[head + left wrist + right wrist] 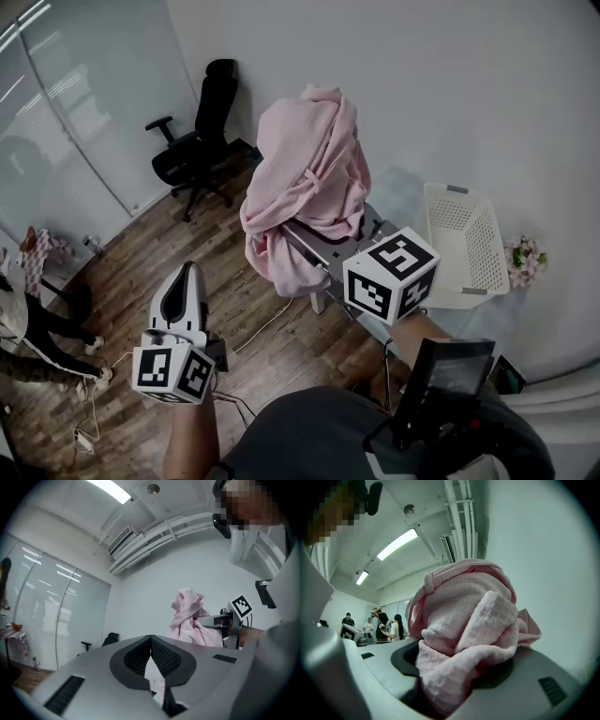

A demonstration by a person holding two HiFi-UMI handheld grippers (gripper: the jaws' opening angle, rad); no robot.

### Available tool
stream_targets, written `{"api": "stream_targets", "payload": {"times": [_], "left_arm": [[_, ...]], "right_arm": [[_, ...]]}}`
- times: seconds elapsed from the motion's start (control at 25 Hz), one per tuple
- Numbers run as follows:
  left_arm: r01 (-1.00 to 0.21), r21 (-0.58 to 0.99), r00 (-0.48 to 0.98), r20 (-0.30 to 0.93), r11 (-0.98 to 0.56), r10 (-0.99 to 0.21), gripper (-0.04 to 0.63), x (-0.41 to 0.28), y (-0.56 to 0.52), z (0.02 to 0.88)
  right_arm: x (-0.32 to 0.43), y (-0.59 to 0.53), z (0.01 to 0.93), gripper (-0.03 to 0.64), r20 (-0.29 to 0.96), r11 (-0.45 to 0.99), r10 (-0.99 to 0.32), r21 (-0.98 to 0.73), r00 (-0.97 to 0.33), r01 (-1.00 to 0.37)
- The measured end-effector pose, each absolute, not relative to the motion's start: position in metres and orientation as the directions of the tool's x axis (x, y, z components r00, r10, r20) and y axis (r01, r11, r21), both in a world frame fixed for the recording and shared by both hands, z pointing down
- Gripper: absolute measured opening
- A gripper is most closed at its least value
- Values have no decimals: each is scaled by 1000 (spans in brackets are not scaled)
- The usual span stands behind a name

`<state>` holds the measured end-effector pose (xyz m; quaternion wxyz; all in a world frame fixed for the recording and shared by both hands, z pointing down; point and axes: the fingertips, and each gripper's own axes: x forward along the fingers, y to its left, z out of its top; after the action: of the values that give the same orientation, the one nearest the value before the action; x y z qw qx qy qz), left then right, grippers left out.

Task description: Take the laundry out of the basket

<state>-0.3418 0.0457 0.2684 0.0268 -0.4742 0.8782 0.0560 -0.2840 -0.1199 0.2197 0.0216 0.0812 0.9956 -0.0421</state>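
Note:
A big pink waffle-weave cloth (305, 178) hangs bunched in the air, well above the wooden floor. My right gripper (319, 239) is shut on it, and folds of the cloth (464, 620) fill the space between the jaws and hide the fingertips in the right gripper view (459, 667). The white plastic laundry basket (466, 246) stands to the right of the cloth, and its inside looks bare. My left gripper (190, 272) is low at the left, away from the cloth, pointing up. Its pads (151, 641) meet at the tip with nothing between them. The pink cloth (187, 616) shows beyond it.
A black office chair (197, 141) stands by the glass wall at the back left. A small bunch of flowers (525, 255) sits right of the basket. People stand at the far left (28, 319). Cables lie on the floor (248, 337).

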Motion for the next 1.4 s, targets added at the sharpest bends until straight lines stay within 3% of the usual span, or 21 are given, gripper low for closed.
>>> {"api": "stream_targets", "payload": {"times": [0.4,1.4], "left_arm": [[-791,82,-611,-72,606,-788,11,-375,29,313],[-804,123,-592,-71,582,-802,11,-376,20,315]], "right_arm": [[-321,-133,276,275,-29,970,223,-92,-974,225],[-317,-135,273,276,-27,983,170,-61,-985,171]]}}
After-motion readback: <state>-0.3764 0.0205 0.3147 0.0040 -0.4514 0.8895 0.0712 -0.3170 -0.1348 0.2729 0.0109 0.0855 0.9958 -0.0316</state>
